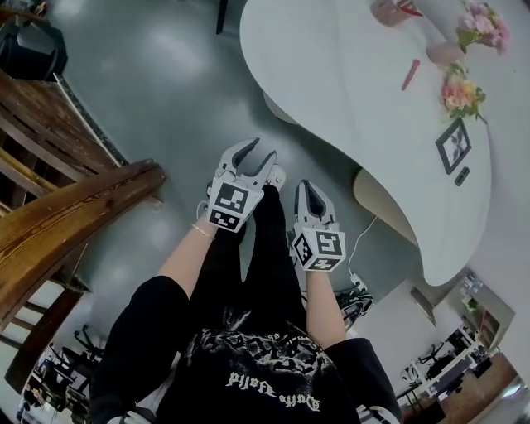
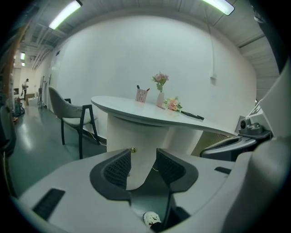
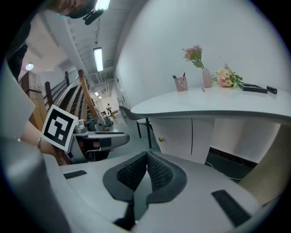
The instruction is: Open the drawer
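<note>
Person in black top and black trousers (image 1: 257, 265) stands holding both tools low in front of the legs, side by side, tilted down.

Left gripper (image 1: 255, 156) (image 2: 143, 154): jaws spread apart, nothing between them, only floor and table base seen through the gap. A white shoe (image 2: 152, 218) shows below it.

Right gripper (image 1: 308, 185) (image 3: 146, 157): jaws closed tip to tip, holding nothing.

Grey floor (image 1: 166, 91) lies between the person and the furniture.

Past the grippers, well apart from both: white curved table (image 1: 348, 99) (image 3: 204, 102). The drawer (image 3: 175, 136) is in the white base under the tabletop, a flat panel with a small brass knob (image 3: 160, 139) (image 2: 133, 149), shut flush. Neither gripper touches it.

On the tabletop:
- a pink pen cup (image 1: 389, 10) (image 3: 181, 83)
- a vase of flowers (image 3: 195, 57) (image 2: 160, 82)
- a loose bouquet (image 1: 460, 93) (image 3: 227, 76)
- a square marker card (image 1: 454, 145)

Left of the table stands a grey chair (image 2: 68, 111). A wooden stair rail (image 1: 66, 207) runs on the person's left.
</note>
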Demonstrator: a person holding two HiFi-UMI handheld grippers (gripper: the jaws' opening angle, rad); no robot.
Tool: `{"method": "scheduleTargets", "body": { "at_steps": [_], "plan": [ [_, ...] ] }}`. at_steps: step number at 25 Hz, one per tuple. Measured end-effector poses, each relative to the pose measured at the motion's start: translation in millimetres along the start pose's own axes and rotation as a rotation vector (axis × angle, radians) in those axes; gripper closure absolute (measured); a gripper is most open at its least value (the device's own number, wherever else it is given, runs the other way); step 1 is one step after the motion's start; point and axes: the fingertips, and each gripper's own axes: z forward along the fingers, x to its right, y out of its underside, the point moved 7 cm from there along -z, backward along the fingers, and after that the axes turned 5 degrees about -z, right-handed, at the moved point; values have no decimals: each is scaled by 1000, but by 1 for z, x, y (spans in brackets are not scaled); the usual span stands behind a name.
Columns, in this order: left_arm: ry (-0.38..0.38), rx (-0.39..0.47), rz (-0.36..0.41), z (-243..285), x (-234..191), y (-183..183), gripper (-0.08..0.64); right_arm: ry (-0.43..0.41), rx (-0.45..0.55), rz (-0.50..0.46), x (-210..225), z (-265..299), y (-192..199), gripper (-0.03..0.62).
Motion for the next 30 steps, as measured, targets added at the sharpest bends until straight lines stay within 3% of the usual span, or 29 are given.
{"method": "scheduleTargets", "body": {
  "at_steps": [9, 18, 25, 30],
  "plan": [
    [22, 53, 13, 41, -15, 15, 377, 10, 6, 19, -5, 11, 45, 566],
    [11, 44, 62, 70, -34, 39, 356, 23, 3, 22, -9, 27, 75, 566],
    [37, 23, 132, 106, -42, 47, 350, 14, -25, 1, -3, 42, 93, 566],
    [51, 16, 231, 134, -47, 48, 339, 2, -60, -14, -2, 51, 105, 566]
  ]
}}
